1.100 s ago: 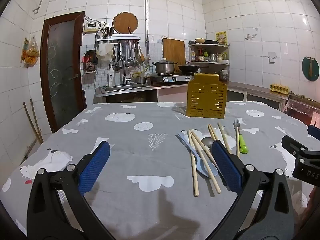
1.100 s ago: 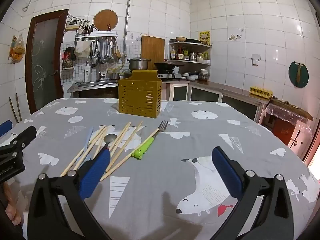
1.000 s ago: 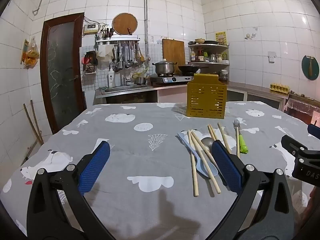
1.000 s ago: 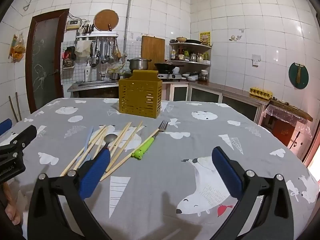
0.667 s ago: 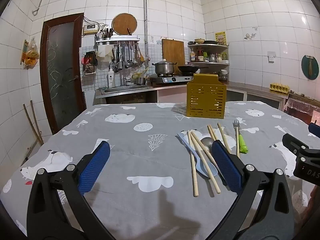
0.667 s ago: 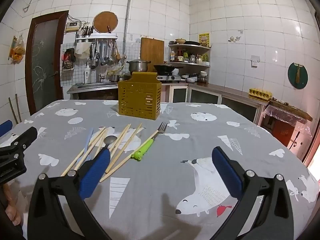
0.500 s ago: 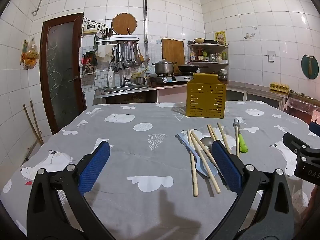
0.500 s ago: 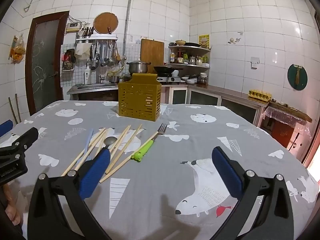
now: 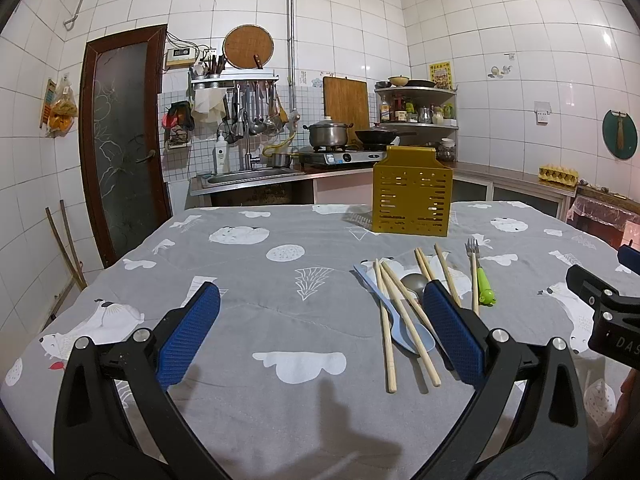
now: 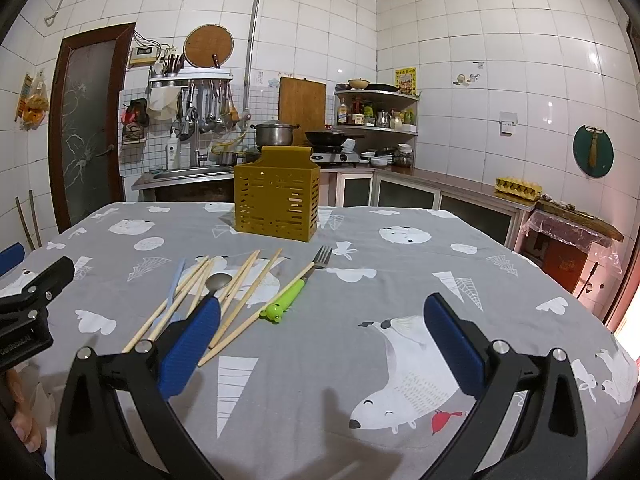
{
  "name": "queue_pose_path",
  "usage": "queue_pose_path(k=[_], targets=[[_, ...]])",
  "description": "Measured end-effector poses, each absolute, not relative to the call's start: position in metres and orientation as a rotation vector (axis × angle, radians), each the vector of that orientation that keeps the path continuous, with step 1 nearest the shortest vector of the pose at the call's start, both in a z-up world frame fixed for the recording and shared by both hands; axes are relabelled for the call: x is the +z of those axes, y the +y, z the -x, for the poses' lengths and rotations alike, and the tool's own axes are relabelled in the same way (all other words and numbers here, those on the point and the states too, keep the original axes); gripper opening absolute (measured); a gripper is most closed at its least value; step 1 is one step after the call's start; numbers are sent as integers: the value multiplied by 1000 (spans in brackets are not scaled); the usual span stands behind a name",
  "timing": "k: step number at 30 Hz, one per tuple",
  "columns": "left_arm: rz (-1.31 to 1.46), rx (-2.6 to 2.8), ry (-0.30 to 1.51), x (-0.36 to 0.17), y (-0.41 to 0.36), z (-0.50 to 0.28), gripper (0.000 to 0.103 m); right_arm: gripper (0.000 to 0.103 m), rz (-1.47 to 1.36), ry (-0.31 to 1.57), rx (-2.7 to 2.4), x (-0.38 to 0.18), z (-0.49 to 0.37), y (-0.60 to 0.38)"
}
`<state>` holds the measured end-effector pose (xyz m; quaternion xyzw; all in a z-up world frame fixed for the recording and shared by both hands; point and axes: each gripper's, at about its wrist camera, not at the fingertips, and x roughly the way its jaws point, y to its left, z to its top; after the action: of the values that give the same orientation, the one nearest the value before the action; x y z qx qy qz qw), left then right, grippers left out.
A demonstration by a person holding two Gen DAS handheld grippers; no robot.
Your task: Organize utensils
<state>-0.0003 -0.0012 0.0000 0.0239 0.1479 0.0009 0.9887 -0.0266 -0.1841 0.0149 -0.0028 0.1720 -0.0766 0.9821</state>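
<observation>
A yellow slotted utensil holder (image 9: 412, 208) (image 10: 277, 208) stands upright at the far side of the table. In front of it lie several wooden chopsticks (image 9: 387, 320) (image 10: 244, 276), a light blue spoon (image 9: 404, 326) (image 10: 176, 282), a metal spoon (image 9: 412, 282) (image 10: 218, 280) and a fork with a green handle (image 9: 478, 276) (image 10: 298, 284). My left gripper (image 9: 320, 324) is open and empty, low over the table, left of the utensils. My right gripper (image 10: 324, 328) is open and empty, right of the utensils.
The table wears a grey cloth (image 9: 280, 280) with white animal prints. Behind it are a sink counter (image 9: 248, 178), a stove with a pot (image 9: 328, 134) and a dark door (image 9: 120, 140) at the left. Each gripper shows at the edge of the other's view.
Both grippers have risen very slightly; the utensils have not moved.
</observation>
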Motion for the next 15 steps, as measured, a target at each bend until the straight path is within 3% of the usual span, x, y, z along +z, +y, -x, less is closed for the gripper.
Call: queue_pose_path(k=[15], targets=[[-47,2,296,-1,-5,1,98,99,5,346,-154,16,26,-186]])
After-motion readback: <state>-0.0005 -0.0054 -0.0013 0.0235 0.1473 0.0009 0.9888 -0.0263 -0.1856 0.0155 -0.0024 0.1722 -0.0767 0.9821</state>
